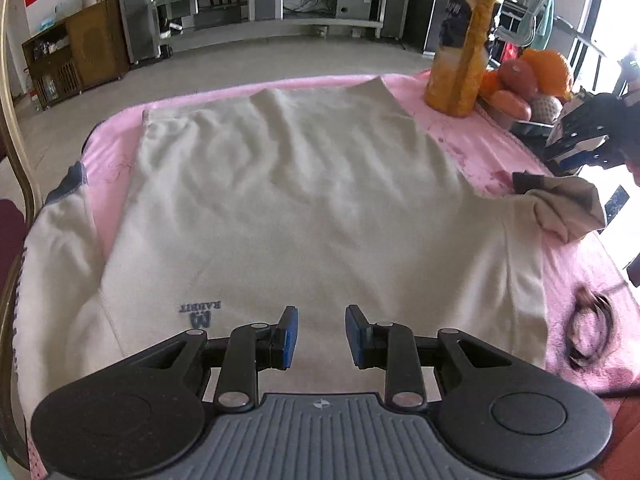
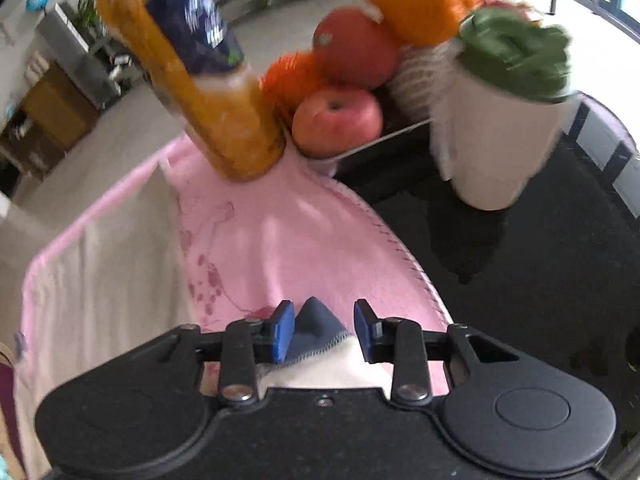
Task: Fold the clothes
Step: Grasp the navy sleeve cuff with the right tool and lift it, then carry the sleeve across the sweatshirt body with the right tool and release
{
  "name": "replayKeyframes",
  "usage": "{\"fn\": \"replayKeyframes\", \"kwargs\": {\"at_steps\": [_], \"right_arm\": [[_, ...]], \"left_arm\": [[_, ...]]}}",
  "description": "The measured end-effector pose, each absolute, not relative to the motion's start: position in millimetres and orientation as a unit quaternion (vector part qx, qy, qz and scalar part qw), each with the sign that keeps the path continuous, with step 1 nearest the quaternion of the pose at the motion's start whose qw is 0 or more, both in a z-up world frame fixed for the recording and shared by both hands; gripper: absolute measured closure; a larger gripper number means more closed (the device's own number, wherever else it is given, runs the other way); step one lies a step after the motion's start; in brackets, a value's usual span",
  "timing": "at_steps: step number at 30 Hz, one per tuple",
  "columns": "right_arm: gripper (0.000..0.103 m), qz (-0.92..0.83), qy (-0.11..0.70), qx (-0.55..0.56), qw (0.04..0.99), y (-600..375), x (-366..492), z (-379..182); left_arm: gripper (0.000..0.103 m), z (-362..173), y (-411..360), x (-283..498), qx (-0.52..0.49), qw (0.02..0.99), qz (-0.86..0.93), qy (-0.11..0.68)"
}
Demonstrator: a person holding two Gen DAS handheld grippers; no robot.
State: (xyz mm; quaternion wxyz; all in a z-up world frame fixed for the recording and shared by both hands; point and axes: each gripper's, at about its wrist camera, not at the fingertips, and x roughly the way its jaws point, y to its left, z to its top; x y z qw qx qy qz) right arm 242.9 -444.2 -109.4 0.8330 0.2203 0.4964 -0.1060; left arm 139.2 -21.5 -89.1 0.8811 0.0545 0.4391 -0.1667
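So we've got the cream shirt (image 1: 288,200) spread flat over the pink blanket (image 1: 472,140) on the tabletop, long axis running from the near edge to the far edge, hem at the far edge, shoulders toward us. One sleeve (image 1: 60,264) hangs off toward the left edge; the other sleeve's dark cuff (image 1: 568,204) is bunched up near the right edge. There's a small chest print reading "RABBIT" with a big M (image 1: 202,314), upside down from the left wrist view.

Our left gripper (image 1: 321,334) hovers over the chest area, tongs spread, nothing between them. Our right gripper (image 2: 324,330) is also spread, with the navy cuff tip (image 2: 316,330) sitting between the blue pads (image 2: 282,334), not pinched.

Room-wise, the far right corner is crowded: a juice bottle (image 2: 208,92) with a dark blue label (text too blurry to read), a tray (image 2: 360,148) of apples and oranges just beside it, and a white cup (image 2: 496,136) on the bare black tabletop (image 2: 540,280). A dark hair tie (image 1: 590,326) lies on the blanket near the right edge.
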Motion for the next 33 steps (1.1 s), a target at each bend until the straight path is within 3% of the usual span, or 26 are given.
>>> {"fn": "replayKeyframes", "kwargs": {"at_steps": [7, 8, 9, 12, 15, 25, 29, 33], "right_arm": [[0.071, -0.086, 0.537, 0.150, 0.825, -425.6, 264.7, -150.7], [0.079, -0.084, 0.533, 0.138, 0.830, -421.5, 262.7, -150.9], [0.094, -0.084, 0.528, 0.130, 0.835, -418.1, 259.3, -149.0], [0.095, -0.097, 0.507, 0.126, 0.847, -412.4, 239.8, -128.2], [0.095, -0.115, 0.454, 0.157, 0.869, -414.4, 208.8, -89.0], [0.096, -0.266, 0.161, 0.241, 0.919, -423.1, 64.1, 106.4], [0.096, -0.301, 0.107, 0.214, 0.923, -407.9, 50.3, 139.8], [0.096, -0.308, 0.105, 0.200, 0.924, -396.4, 52.3, 153.8]], "left_arm": [[0.075, -99.7, -22.3, 147.3, 0.061, 0.873, -0.164, 0.455], [0.075, -99.2, -22.2, 147.2, 0.061, 0.873, -0.165, 0.454], [0.075, -98.5, -22.1, 147.2, 0.061, 0.874, -0.166, 0.453], [0.075, -95.6, -20.0, 146.1, 0.057, 0.876, -0.165, 0.449], [0.075, -91.7, -15.7, 144.8, 0.048, 0.881, -0.162, 0.443], [0.075, -81.3, 4.7, 143.6, 0.003, 0.893, -0.158, 0.422], [0.075, -77.7, 9.9, 142.6, -0.005, 0.897, -0.155, 0.414], [0.076, -78.0, 13.3, 143.3, -0.008, 0.897, -0.150, 0.415]]}}
